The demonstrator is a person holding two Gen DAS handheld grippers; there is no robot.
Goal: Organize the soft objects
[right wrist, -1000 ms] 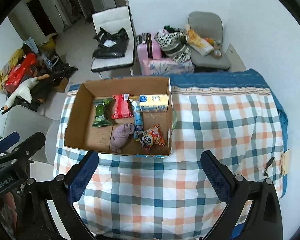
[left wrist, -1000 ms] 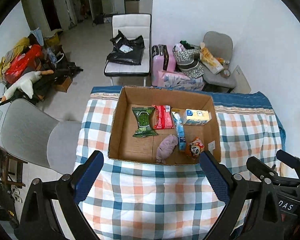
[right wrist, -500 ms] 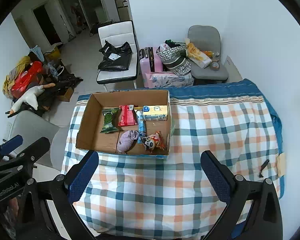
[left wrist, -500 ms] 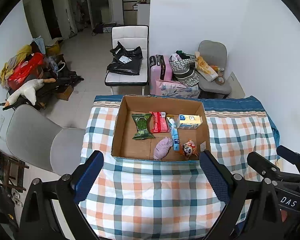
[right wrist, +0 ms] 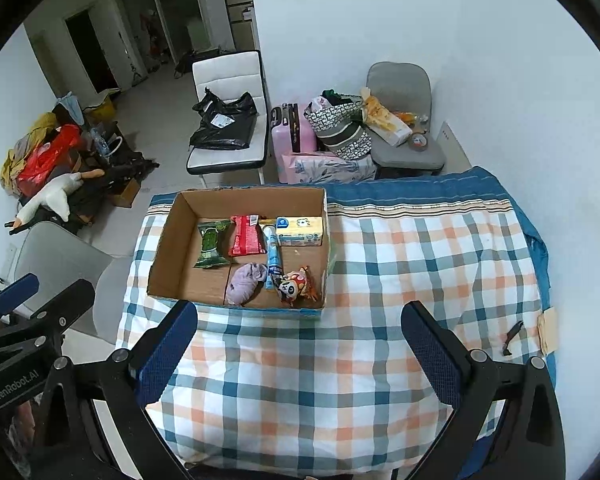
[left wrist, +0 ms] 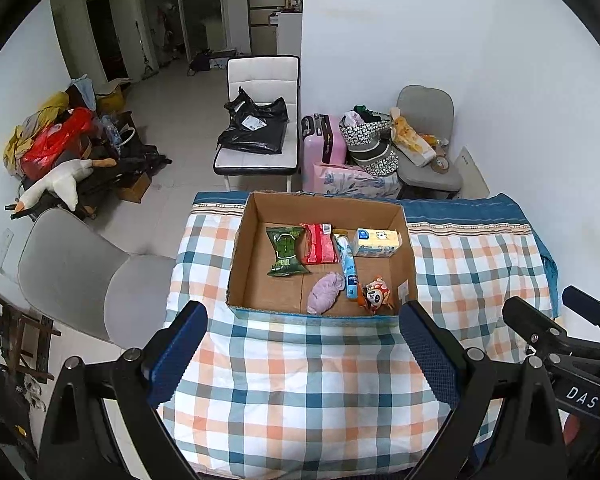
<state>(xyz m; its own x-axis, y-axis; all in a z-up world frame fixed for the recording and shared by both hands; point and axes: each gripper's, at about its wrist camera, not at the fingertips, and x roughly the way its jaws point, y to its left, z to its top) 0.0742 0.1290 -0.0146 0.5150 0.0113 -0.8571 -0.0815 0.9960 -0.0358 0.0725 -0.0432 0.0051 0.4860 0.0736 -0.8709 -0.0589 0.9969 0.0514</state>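
1. My left gripper (left wrist: 302, 354) hangs released above the checked tabletop (left wrist: 300, 392), fingers spread wide with nothing between them.
2. My right gripper (right wrist: 300, 354) is likewise released and carries nothing, well short of the cardboard box (right wrist: 172, 240).
3. The box sits on the tabletop's far left part, and the soft objects lie inside it.
4. Along its far side: a green packet (left wrist: 285, 251), a red packet (left wrist: 320, 243) and a tissue pack (left wrist: 377, 238).
5. A blue tube (left wrist: 348, 266) lies lengthwise beside the red packet.
6. At the near wall lie a purple cloth bundle (left wrist: 325, 293) and a panda toy (left wrist: 374, 294), just either side of the tube's near end.
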